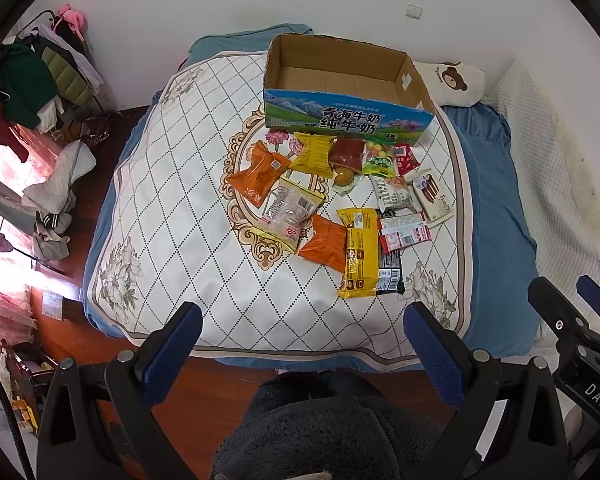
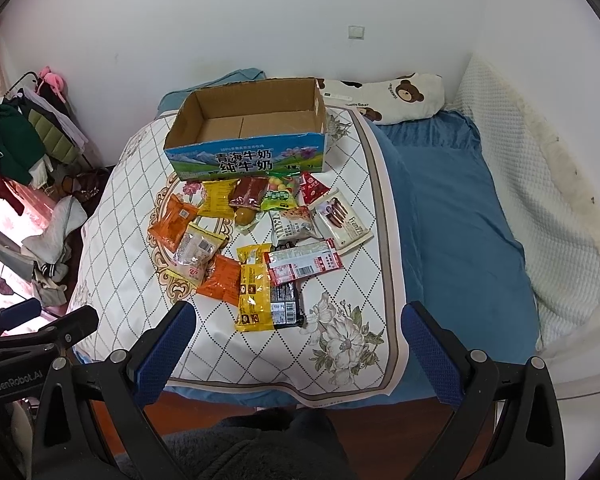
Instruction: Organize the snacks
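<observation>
An open, empty cardboard milk box (image 1: 342, 80) (image 2: 252, 128) stands at the far side of a white quilted cloth (image 1: 172, 216) (image 2: 112, 216) on a bed. Several snack packets lie in front of it: an orange packet (image 1: 258, 174) (image 2: 172, 222), a long yellow packet (image 1: 360, 252) (image 2: 254, 288), a red-and-white packet (image 1: 404, 232) (image 2: 304, 266) and a biscuit-stick box (image 1: 434, 196) (image 2: 342, 218). My left gripper (image 1: 302, 320) is open and empty above the cloth's near edge. My right gripper (image 2: 298, 318) is open and empty, just near of the yellow packet.
A blue sheet (image 2: 460, 220) covers the bed to the right, with a bear-print pillow (image 2: 400, 96) behind. A clothes rack (image 1: 32, 80) and piled clothes stand on the left over the wooden floor (image 1: 204, 392). The right gripper shows in the left wrist view (image 1: 568, 312).
</observation>
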Demonstrator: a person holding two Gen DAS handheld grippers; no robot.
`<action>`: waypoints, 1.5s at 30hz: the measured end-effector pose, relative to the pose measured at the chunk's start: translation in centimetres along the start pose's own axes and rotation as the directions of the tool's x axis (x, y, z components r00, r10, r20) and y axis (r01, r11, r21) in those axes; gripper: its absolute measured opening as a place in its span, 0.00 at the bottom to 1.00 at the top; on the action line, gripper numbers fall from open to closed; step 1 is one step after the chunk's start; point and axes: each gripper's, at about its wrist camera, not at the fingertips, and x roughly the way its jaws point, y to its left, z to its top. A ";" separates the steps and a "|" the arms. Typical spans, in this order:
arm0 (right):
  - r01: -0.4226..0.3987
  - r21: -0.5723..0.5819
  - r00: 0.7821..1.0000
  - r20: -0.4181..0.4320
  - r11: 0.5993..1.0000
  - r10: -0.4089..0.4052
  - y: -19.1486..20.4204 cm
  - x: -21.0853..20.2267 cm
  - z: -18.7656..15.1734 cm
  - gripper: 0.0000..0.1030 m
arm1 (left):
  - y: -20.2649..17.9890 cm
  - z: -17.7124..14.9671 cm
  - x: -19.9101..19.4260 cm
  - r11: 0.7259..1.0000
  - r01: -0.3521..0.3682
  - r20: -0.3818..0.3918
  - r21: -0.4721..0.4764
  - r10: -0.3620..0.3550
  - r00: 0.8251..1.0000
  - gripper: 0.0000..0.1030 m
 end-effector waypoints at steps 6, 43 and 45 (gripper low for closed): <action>-0.001 0.001 1.000 -0.001 1.000 0.001 0.0 0.1 0.0 1.00 | 0.0 0.0 -0.1 1.000 -0.003 0.002 0.002 0.003 1.000 1.00; -0.002 -0.013 1.000 -0.015 1.000 0.002 0.5 1.3 1.2 1.00 | -0.2 1.3 0.6 1.000 -0.010 -0.003 0.007 0.010 1.000 1.00; -0.002 -0.013 1.000 -0.017 1.000 0.002 0.5 1.3 1.2 1.00 | -0.2 1.4 0.6 1.000 -0.008 -0.003 0.006 0.008 1.000 1.00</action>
